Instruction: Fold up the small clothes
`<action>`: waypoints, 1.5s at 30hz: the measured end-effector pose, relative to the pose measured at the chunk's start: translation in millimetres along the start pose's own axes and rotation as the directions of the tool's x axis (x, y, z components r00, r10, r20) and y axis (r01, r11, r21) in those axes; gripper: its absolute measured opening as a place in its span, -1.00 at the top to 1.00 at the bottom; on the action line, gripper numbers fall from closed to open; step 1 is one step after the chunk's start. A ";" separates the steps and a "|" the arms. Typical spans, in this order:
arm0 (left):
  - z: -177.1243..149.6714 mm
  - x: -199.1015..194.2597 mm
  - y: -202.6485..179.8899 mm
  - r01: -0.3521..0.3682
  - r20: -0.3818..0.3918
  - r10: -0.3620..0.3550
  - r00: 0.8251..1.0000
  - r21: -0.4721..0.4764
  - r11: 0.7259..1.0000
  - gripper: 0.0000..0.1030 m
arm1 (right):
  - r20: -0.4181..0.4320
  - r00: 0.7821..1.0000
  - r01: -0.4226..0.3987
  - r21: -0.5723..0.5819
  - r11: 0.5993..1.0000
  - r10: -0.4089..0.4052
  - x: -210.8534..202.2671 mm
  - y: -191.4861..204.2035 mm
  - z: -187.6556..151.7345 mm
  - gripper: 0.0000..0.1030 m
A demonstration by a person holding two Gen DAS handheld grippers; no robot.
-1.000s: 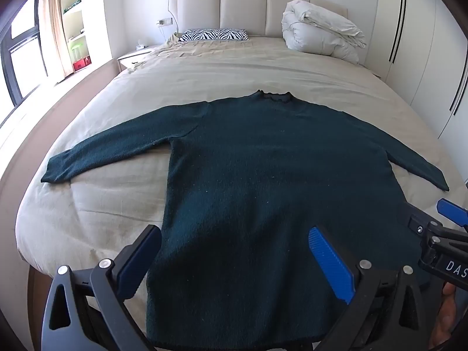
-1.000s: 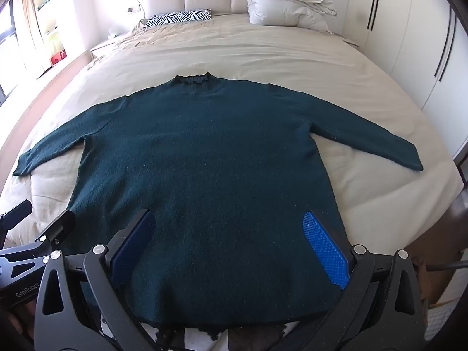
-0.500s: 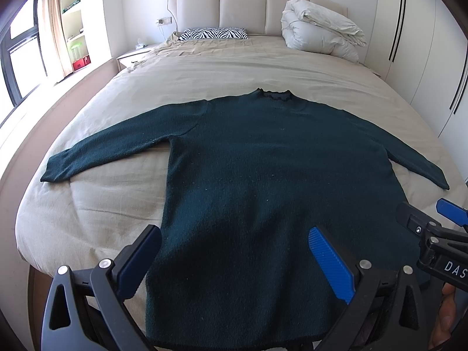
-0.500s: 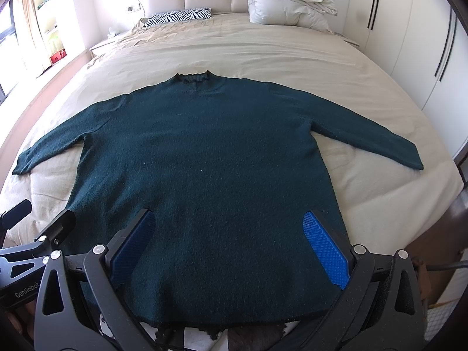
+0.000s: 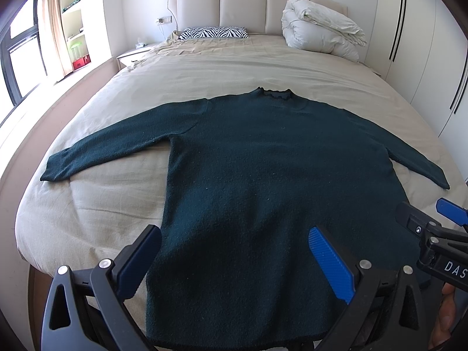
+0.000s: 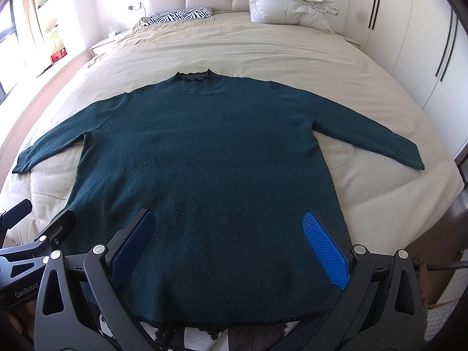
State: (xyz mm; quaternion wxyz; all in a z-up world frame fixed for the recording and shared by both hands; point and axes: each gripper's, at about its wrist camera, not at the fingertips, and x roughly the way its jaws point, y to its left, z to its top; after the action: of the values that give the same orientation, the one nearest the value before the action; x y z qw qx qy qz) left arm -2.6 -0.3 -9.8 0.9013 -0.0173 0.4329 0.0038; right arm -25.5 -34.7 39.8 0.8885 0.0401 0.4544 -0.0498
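A dark green knit sweater (image 5: 263, 175) lies flat and face up on the beige bed (image 5: 204, 67), both sleeves spread out, collar toward the headboard; it also fills the right wrist view (image 6: 219, 161). My left gripper (image 5: 234, 251) is open and empty, hovering over the sweater's lower left part near the hem. My right gripper (image 6: 228, 234) is open and empty over the lower right part of the hem. Each gripper shows at the edge of the other's view: the right one (image 5: 433, 228), the left one (image 6: 38, 228).
A folded white duvet (image 5: 318, 35) and a zebra pillow (image 5: 213, 32) lie at the headboard. White wardrobes (image 5: 415, 44) stand on the right, a nightstand (image 5: 131, 55) and window on the left. The sweater's hem hangs at the bed's foot edge.
Both grippers have drifted very slightly; the sweater has not moved and both grippers stay open.
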 end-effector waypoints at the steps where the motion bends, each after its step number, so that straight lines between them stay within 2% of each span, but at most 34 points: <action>1: -0.8 0.2 0.2 -0.001 0.000 0.001 1.000 0.000 1.000 -1.00 | 0.000 1.000 0.000 0.000 1.000 0.000 0.2 0.1 -0.2 -1.00; 45: -0.5 1.5 1.0 0.000 -0.012 0.000 1.000 -0.004 1.000 -1.00 | -0.014 1.000 0.003 -0.012 1.000 -0.003 6.2 7.9 -2.4 -1.00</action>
State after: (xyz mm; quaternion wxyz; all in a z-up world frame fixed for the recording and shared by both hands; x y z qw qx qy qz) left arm -2.1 0.7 -11.3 0.8986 -0.0192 0.4383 0.0046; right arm -22.8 -26.9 33.5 0.8855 0.0344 0.4608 -0.0482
